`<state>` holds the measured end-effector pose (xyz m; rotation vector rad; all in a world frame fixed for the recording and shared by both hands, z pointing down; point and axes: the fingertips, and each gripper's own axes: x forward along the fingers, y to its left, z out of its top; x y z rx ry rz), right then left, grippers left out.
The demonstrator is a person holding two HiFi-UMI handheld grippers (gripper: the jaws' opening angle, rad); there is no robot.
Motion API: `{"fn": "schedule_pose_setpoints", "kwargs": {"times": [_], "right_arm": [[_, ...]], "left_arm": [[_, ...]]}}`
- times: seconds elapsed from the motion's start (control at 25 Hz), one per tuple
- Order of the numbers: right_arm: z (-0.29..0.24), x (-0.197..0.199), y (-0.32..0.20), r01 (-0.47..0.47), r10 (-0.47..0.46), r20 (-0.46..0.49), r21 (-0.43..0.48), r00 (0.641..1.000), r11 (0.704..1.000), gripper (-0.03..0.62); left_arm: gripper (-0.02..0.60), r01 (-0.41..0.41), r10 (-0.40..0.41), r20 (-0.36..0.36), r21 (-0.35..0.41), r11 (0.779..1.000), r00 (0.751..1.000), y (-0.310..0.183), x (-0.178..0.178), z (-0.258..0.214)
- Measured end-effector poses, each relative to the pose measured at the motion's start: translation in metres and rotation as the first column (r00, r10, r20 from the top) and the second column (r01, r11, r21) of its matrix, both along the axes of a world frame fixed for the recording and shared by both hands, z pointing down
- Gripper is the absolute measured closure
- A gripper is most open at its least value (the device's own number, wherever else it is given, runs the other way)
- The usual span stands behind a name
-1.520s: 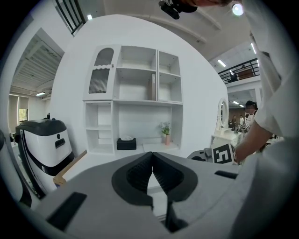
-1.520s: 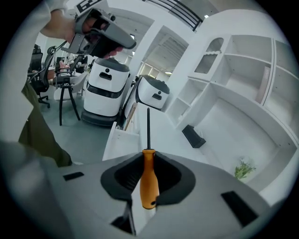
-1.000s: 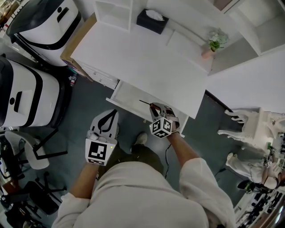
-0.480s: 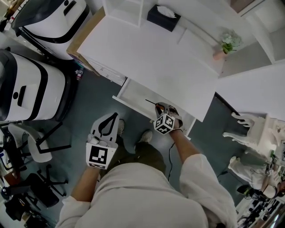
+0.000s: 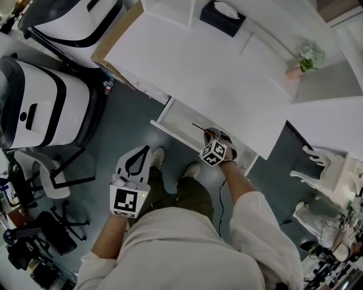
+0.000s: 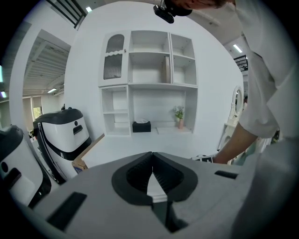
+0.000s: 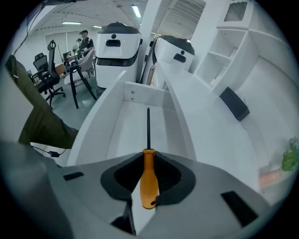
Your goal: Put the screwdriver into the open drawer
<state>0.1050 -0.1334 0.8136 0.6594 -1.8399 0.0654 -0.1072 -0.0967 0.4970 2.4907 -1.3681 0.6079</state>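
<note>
The screwdriver (image 7: pixel 149 179) has an orange handle and a thin black shaft (image 7: pixel 148 128). My right gripper (image 7: pixel 148 158) is shut on the handle, and the shaft points down into the open white drawer (image 7: pixel 122 133). From the head view, the right gripper (image 5: pixel 209 135) hangs over the front part of the drawer (image 5: pixel 180 120), under the desk's edge, with the shaft (image 5: pixel 198 126) sticking out over the drawer. My left gripper (image 5: pixel 142 153) hangs lower left above the floor, its jaws shut on nothing. The left gripper (image 6: pixel 152 159) faces the desk.
A white desk (image 5: pixel 215 68) carries a black tissue box (image 5: pixel 222 11) and a small potted plant (image 5: pixel 307 57). White machines (image 5: pixel 39 107) and a cardboard box (image 5: pixel 111 41) stand left of the desk. A black chair base (image 5: pixel 39 238) lies at the lower left. The person's feet (image 5: pixel 191 170) stand by the drawer.
My right gripper has sunk with the screwdriver towards the drawer and now tilts more steeply down. The left gripper has dropped a little.
</note>
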Motion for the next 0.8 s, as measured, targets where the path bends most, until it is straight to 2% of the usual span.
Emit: {"fn": "schedule_pose_setpoints", "kwargs": {"times": [0.8], "right_arm": [[0.064,0.006,-0.001,-0.032,0.019,-0.079,-0.158,0.997,0.987,0.519]], "left_arm": [[0.577,0.011,-0.009,0.024,-0.074,0.997,1.0,-0.012,-0.013,0.024]]}}
